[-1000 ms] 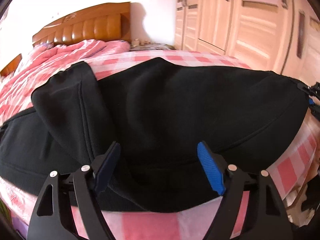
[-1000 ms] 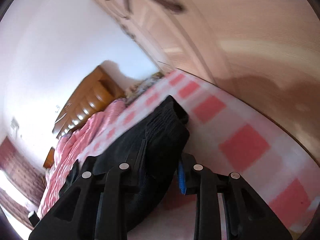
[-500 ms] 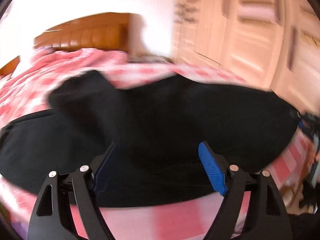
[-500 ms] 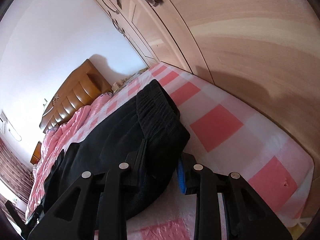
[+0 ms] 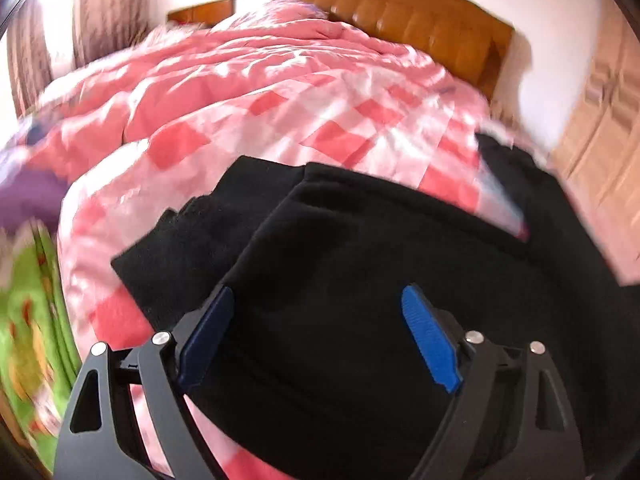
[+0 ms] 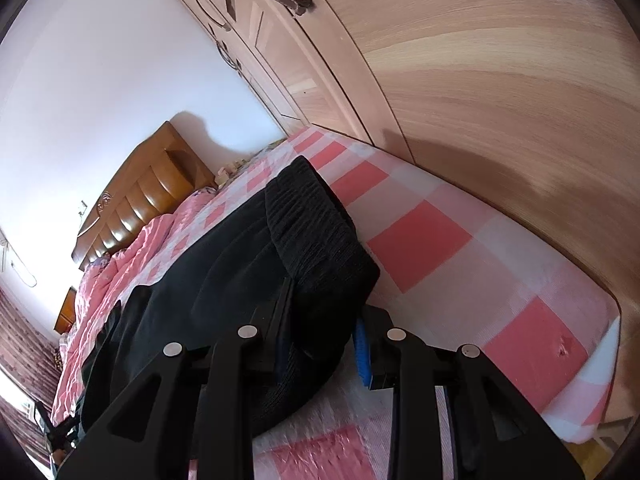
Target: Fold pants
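Black pants (image 5: 360,280) lie across a bed with a pink checked sheet (image 5: 280,120). In the left wrist view two layered leg ends show, one edge set back from the other. My left gripper (image 5: 316,294) hovers over the upper layer; its jaws are opening, blue pads wide apart and not pressing the cloth under them. In the right wrist view my right gripper (image 6: 324,308) is shut on the pants (image 6: 240,260) just below the ribbed waistband (image 6: 312,220), with bunched fabric between the fingers.
A crumpled pink quilt (image 5: 200,60) and a wooden headboard (image 5: 400,12) lie beyond the pants. A wooden wardrobe (image 6: 480,60) stands close along the bed's edge (image 6: 560,280). A green patterned cloth (image 5: 28,320) shows past the bed's left side.
The left gripper has swung fast to the left along the pants, from their middle to the leg ends, and its pads stand a little wider. The right gripper keeps its grip and has hardly moved.
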`<state>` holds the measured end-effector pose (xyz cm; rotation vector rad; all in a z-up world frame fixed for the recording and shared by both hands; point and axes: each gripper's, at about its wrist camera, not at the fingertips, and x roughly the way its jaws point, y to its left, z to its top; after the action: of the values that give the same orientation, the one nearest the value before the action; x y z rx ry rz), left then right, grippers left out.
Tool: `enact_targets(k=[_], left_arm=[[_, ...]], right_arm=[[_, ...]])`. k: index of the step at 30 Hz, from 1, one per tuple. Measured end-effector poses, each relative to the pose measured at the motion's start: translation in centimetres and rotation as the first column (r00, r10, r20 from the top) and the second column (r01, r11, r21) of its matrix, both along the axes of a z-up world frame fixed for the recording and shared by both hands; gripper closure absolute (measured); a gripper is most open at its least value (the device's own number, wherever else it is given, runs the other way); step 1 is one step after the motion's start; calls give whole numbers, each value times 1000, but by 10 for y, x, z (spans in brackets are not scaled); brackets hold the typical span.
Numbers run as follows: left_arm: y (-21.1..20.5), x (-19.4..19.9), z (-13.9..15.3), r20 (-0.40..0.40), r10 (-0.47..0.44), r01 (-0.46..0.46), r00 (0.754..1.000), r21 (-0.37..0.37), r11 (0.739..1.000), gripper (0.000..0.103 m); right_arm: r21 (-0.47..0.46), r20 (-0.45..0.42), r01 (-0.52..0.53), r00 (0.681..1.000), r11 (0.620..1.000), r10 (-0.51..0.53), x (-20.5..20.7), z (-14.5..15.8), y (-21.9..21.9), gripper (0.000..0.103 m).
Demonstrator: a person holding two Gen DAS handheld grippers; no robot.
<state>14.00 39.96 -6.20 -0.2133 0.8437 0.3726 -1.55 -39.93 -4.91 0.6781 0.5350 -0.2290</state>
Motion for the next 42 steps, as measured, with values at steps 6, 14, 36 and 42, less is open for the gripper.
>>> enact_targets(k=[6, 14, 36, 42], left_arm=[[-4, 12, -6, -36, -38, 40, 999, 36, 999, 2], [-22, 1, 31, -57, 35, -26, 998, 145, 989, 3], [-279, 279, 26, -324, -186, 259, 928, 196, 946, 15], [-267, 305, 12, -328, -148, 227, 933, 215, 950, 25]], right_arm=[[37, -8, -19, 1000, 999, 19, 0, -2, -2, 75], [-190, 25, 76, 997, 979, -72, -50, 41, 7, 33], [-332, -279, -712, 700, 618, 657, 212, 38, 244, 15], [-268, -292, -727, 687, 633, 666, 218, 27, 242, 15]])
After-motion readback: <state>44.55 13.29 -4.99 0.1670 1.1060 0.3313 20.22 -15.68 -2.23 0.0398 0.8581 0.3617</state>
